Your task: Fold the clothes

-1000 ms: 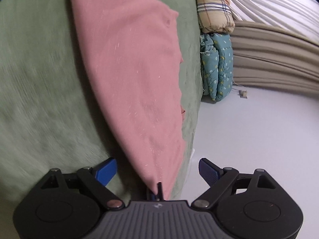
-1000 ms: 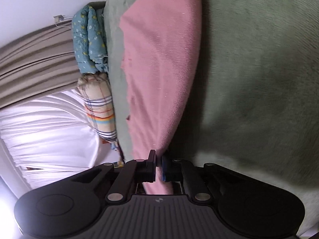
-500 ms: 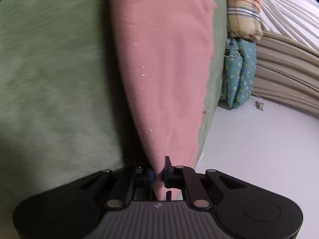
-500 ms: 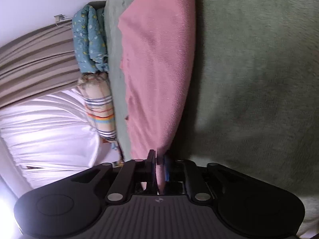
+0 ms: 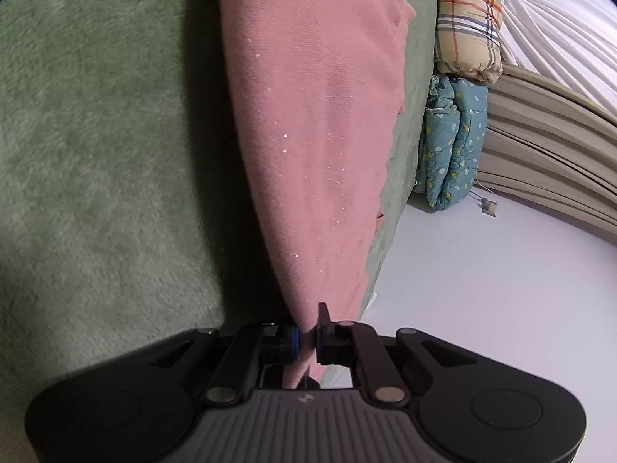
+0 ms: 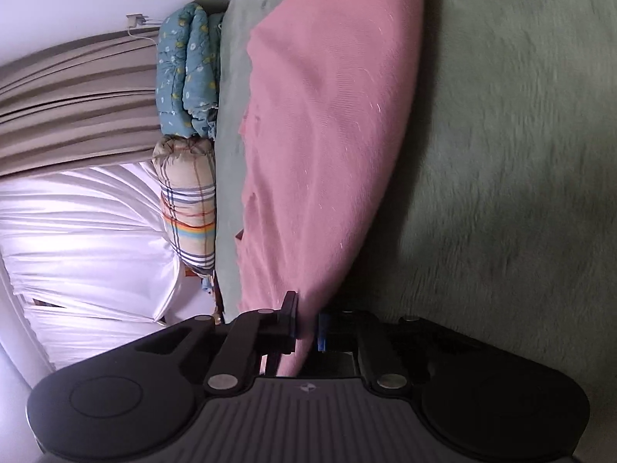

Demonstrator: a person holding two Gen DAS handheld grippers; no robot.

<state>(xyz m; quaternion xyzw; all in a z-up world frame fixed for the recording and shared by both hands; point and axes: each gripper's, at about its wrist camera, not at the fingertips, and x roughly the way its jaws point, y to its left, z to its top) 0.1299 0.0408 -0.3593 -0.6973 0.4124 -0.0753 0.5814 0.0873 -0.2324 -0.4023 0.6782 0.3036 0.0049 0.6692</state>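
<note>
— Grip status?
— Pink garment (image 5: 316, 146) is now pinched in the left gripper (image 5: 306, 343), whose jaws stood wide a second ago; its near corner is clamped at lower centre.
— And the other side?
— Another corner is clamped in the right gripper (image 6: 306, 328). The cloth is stretched over the green blanket (image 5: 96, 154); a fold can be started.

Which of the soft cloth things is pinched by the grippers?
The plain pink cloth. Both grippers pinch it; the blue flowery quilt and checked bundle sit stacked beyond the green blanket.

Pink garment's (image 5: 316, 123) far end beyond frame
</note>
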